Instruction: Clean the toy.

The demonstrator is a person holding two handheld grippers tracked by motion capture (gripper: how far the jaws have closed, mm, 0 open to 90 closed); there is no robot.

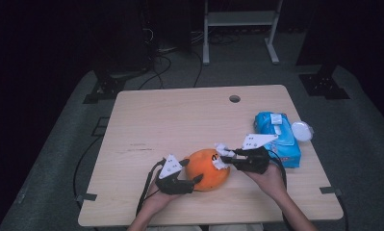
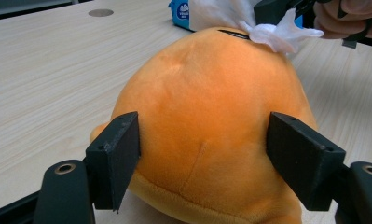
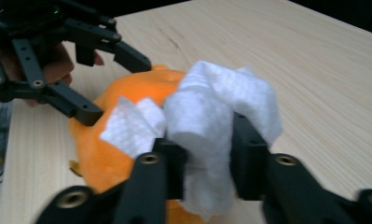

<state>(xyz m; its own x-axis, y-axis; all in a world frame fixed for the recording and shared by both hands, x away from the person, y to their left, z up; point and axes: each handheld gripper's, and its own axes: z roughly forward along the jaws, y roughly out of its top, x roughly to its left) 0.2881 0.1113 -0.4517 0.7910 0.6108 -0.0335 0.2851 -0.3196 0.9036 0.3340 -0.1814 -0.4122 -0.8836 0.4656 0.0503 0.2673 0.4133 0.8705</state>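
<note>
An orange plush toy [image 1: 206, 168] lies on the wooden table [image 1: 180, 120] near its front edge. My left gripper [image 1: 193, 171] is shut on the plush. In the left gripper view the two black pads [image 2: 120, 154] press into the sides of the plush [image 2: 207, 107]. My right gripper [image 1: 224, 160] comes in from the right, shut on a bunched white wipe [image 1: 222, 156]. In the right gripper view the wipe [image 3: 216, 121] fills the gap between the jaws and rests on top of the plush [image 3: 104, 158]. The left gripper [image 3: 118, 89] shows beyond it.
A blue pack of wet wipes [image 1: 277, 137] lies just right of my right hand, with a small white round lid [image 1: 301, 131] beside it near the table's right edge. A cable hole [image 1: 234, 98] sits at the far side. Bare tabletop stretches to the back left.
</note>
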